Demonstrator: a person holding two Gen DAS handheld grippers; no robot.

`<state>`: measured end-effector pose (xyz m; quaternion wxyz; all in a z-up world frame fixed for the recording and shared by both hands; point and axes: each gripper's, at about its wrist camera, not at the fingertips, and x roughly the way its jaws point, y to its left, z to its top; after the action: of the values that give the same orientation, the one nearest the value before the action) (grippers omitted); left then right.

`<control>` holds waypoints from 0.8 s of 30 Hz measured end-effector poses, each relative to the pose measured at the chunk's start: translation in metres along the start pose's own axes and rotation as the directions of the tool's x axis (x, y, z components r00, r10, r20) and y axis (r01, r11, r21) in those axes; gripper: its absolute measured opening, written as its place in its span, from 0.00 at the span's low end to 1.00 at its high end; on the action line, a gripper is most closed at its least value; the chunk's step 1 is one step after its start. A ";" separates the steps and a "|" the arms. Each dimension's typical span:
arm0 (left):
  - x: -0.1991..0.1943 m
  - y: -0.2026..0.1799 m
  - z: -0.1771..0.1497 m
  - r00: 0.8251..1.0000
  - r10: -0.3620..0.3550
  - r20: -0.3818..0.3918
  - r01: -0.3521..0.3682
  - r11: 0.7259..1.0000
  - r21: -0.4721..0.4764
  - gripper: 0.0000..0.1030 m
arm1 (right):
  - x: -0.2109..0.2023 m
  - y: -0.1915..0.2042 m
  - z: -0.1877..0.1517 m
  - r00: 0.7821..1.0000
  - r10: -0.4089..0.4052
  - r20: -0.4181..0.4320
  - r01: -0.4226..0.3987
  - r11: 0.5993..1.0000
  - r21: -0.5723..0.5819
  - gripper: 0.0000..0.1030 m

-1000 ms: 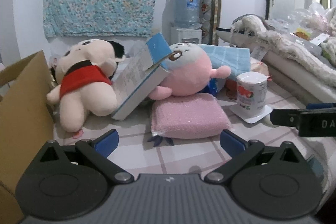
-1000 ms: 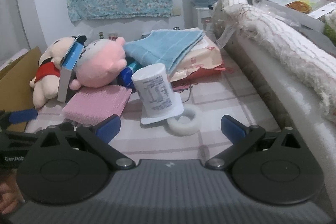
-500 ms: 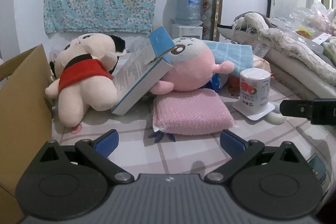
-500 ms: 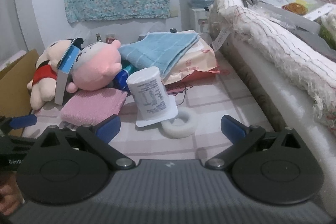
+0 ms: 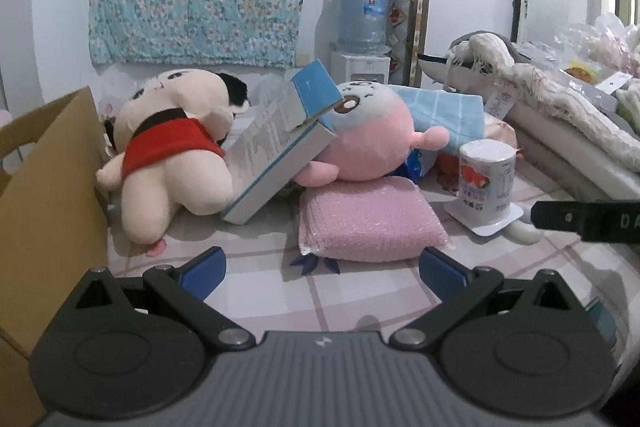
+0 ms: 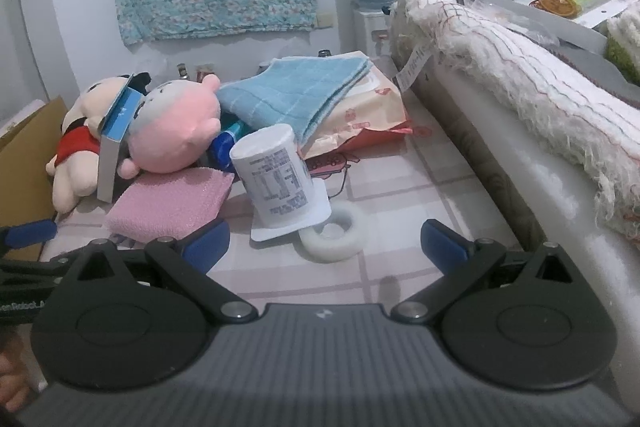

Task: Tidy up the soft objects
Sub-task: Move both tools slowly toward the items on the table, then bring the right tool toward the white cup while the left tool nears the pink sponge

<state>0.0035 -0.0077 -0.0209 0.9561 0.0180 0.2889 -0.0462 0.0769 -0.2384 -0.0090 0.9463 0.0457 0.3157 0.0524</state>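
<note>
A pink sponge pad (image 5: 370, 217) lies on the checked cloth just ahead of my open, empty left gripper (image 5: 322, 273). Behind it lie a round pink plush (image 5: 370, 143) and a cream doll in a red shirt (image 5: 168, 151), with a blue-and-white box (image 5: 280, 147) leaning between them. A folded blue towel (image 6: 296, 95) rests on a printed bag behind the plush. My right gripper (image 6: 324, 247) is open and empty, low over the cloth, facing the pad (image 6: 172, 203), the plush (image 6: 176, 135) and the doll (image 6: 76, 151).
An upturned white cup (image 6: 276, 179) stands on a white ring (image 6: 332, 231) right of the pad. A cardboard box (image 5: 44, 195) stands at the left. A fringed white blanket (image 6: 520, 67) lies over a raised ledge on the right. A water dispenser (image 5: 364, 19) is at the back wall.
Both grippers have shifted slightly, and the objects sit a little differently in both views. The jaws stay open. No object has moved.
</note>
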 end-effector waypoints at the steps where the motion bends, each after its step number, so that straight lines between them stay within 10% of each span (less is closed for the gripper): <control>1: -0.001 0.000 -0.001 1.000 0.005 0.003 -0.005 1.000 0.005 1.00 | 0.000 0.000 0.000 1.000 -0.003 0.002 0.003 1.000 -0.002 0.99; 24: 0.004 -0.008 0.000 0.994 0.098 0.055 -0.097 0.995 -0.018 1.00 | 0.006 -0.010 0.007 0.999 0.051 -0.019 -0.050 0.997 0.054 0.99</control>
<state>0.0061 -0.0163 -0.0228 0.9650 0.0234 0.2611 0.0021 0.0865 -0.2483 -0.0085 0.9398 0.0785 0.3255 0.0681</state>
